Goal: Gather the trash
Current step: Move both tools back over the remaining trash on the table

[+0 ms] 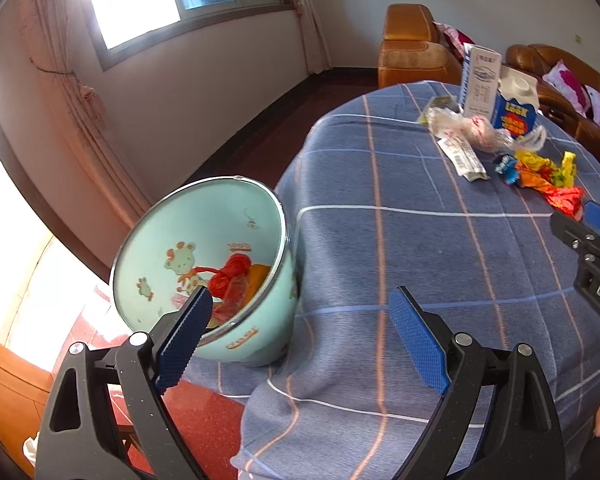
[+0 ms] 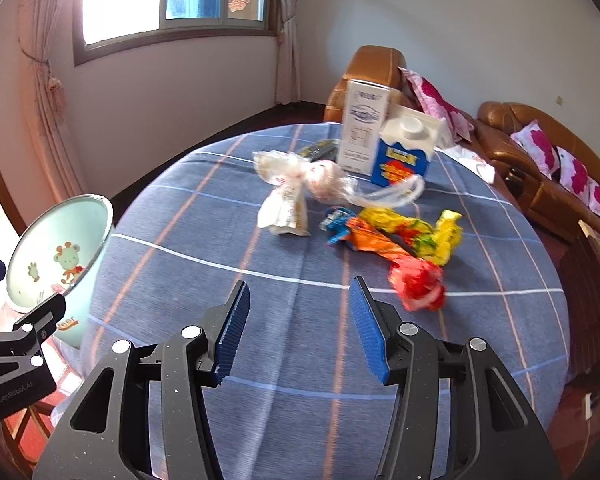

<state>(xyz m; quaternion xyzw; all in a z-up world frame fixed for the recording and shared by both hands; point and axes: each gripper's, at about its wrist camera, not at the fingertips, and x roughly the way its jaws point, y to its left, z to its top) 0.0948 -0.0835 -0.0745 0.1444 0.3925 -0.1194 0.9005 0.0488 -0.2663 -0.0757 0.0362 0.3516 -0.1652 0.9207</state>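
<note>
A mint-green enamel basin [image 1: 256, 320] with a cartoon print leans tilted against the table's left edge, with red and orange wrappers [image 1: 232, 280] inside; it also shows in the right wrist view [image 2: 60, 256]. My left gripper [image 1: 300, 320] is open and empty beside the basin. My right gripper [image 2: 298, 320] is open and empty above the cloth, short of the red wrapper [image 2: 418, 284]. Yellow-orange wrappers [image 2: 412, 232], a blue wrapper [image 2: 336, 224], a clear plastic bag [image 2: 324, 176] and a white paper packet [image 2: 284, 208] lie mid-table.
A round table under a blue checked cloth [image 2: 260, 248]. A white box [image 2: 362, 128] and a blue carton [image 2: 404, 156] stand at the far side. Brown leather sofas [image 2: 540, 168] with pink cushions are behind. The red floor [image 1: 188, 412] is below the basin.
</note>
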